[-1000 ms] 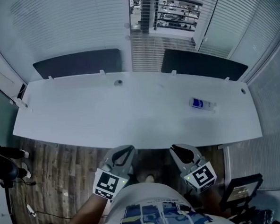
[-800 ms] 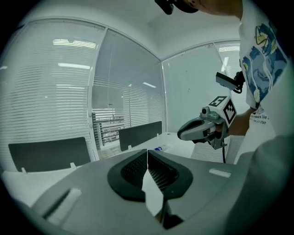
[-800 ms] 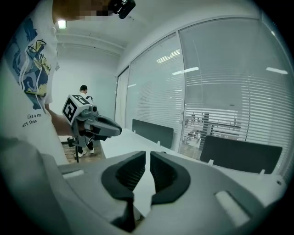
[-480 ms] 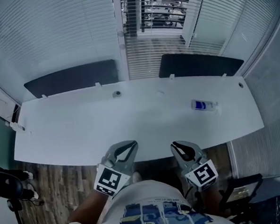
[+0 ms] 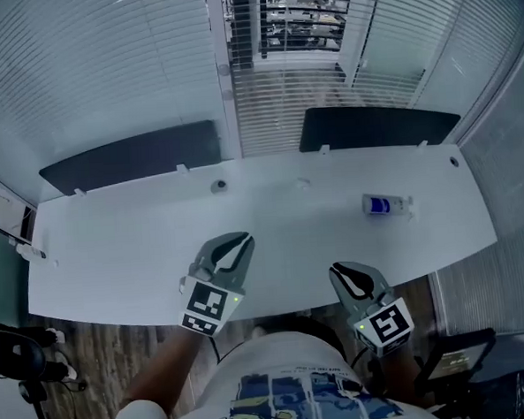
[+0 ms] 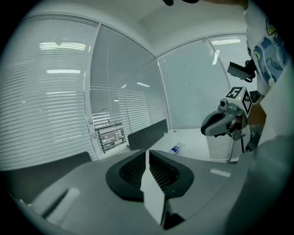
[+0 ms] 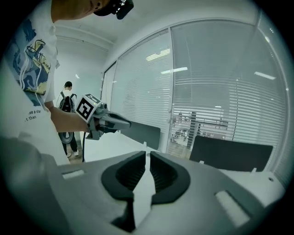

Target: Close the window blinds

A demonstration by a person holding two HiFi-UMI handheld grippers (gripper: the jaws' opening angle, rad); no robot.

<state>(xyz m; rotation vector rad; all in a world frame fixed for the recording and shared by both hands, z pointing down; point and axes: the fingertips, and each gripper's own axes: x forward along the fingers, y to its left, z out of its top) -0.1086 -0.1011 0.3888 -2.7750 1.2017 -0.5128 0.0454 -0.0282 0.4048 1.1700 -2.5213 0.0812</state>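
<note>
The window blinds (image 5: pixel 103 72) fill the upper part of the head view, hanging behind the far edge of the tabletop (image 5: pixel 114 249). The wide sections at upper left and upper right show pale, close-set slats. In the narrow middle section (image 5: pixel 304 20) at top centre, a lit room shows through the slats. Two dark panels stand along the far edge of the tabletop, one at left (image 5: pixel 130 157) and one at right (image 5: pixel 376 124), just in front of the blinds. On the white tabletop a small bottle with a blue label (image 5: pixel 386 205) lies on its side at the right, and a small round fitting (image 5: pixel 218 186) sits near the far edge at centre. The left tool (image 5: pixel 243 241) is over the near part of the tabletop at lower centre and points toward the blinds, well apart from them. Its jaws have just been opening and stand a thin slit apart with nothing between them. The right tool (image 5: pixel 341 275) is at the near edge of the tabletop, lower right of centre, clenched with nothing between its jaws and also well short of the blinds. The person's white printed shirt (image 5: pixel 291 397) fills the bottom of the frame, with wooden floor (image 5: pixel 85 348) at lower left. In the right gripper view another person (image 7: pixel 68 114) stands at the left of the frame.
</note>
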